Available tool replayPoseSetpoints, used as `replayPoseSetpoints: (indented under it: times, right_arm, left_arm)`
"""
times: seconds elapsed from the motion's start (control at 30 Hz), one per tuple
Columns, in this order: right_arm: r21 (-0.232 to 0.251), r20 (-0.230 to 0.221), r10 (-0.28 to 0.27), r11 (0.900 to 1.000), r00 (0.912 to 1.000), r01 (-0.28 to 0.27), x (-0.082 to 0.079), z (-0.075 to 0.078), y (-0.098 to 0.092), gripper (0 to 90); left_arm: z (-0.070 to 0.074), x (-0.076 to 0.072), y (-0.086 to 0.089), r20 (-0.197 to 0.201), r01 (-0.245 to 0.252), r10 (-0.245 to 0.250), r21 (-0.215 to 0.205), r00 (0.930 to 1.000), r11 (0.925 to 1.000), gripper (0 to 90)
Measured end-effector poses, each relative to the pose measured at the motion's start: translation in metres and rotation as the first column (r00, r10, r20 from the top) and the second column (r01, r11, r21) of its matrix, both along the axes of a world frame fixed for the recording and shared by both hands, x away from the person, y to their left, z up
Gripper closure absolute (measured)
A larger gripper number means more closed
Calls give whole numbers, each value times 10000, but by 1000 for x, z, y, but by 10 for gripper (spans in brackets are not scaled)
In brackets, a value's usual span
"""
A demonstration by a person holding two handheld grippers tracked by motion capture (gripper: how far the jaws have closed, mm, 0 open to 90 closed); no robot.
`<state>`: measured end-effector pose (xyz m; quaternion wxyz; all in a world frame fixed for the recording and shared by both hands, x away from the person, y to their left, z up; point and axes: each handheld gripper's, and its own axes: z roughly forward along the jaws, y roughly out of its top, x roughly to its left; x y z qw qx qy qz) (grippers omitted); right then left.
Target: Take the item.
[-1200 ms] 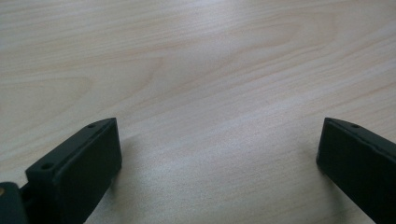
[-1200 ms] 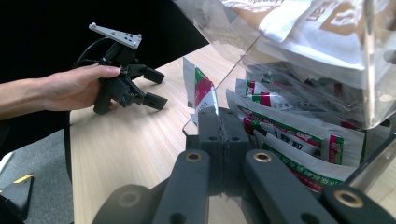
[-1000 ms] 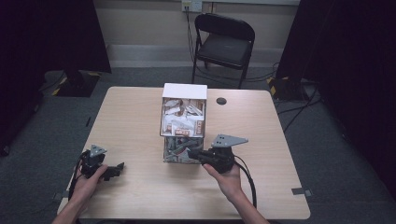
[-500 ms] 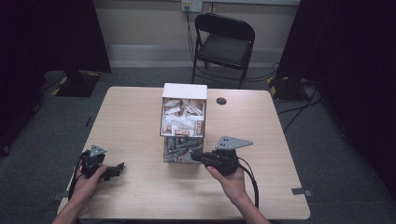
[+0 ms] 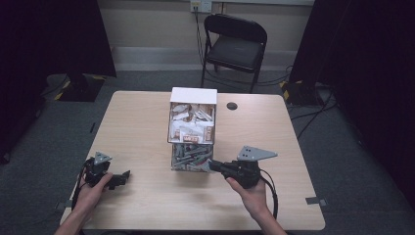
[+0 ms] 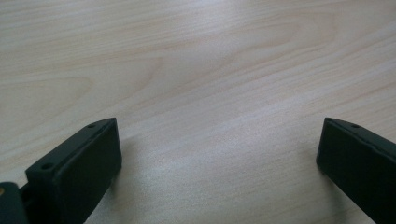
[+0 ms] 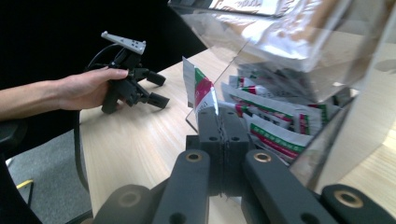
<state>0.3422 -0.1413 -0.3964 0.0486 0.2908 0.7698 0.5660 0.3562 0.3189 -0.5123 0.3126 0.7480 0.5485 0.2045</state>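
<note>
Since the earlier frame, right tongs (image 5: 215, 165) have drawn back toward the near edge, clamped on a sachet (image 7: 201, 91) at the clear box (image 5: 192, 128), mid-bench. Left tongs (image 5: 123, 177) rest apart, near left. Pale wood bench (image 5: 147, 122); folding chair (image 5: 234, 46) beyond; grey carpet (image 5: 352, 161).

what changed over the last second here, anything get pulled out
The right tool, shut on a red, green and white packet, has drawn back from the clear dispenser towards the person, bringing the packet out of its lower opening. The left tool stayed open over the table; the dispenser has not moved.
</note>
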Motion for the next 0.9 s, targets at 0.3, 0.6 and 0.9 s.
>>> replayPoseSetpoints:
  times: [0.3,0.6,0.9]
  right_arm:
    - [188,44,-324,9993,9995,323,2,5,-13,895]
    - [154,111,-636,9979,9979,634,3,8,-25,895]
    - [113,-12,-1059,9943,9944,1059,7,6,-40,895]
  left_arm:
    - [0,0,0,0,2,-2,2,10000,10000,0]
    - [0,0,0,3,0,0,13,10000,10000,0]
    - [0,0,0,-5,-2,2,7,10000,10000,0]
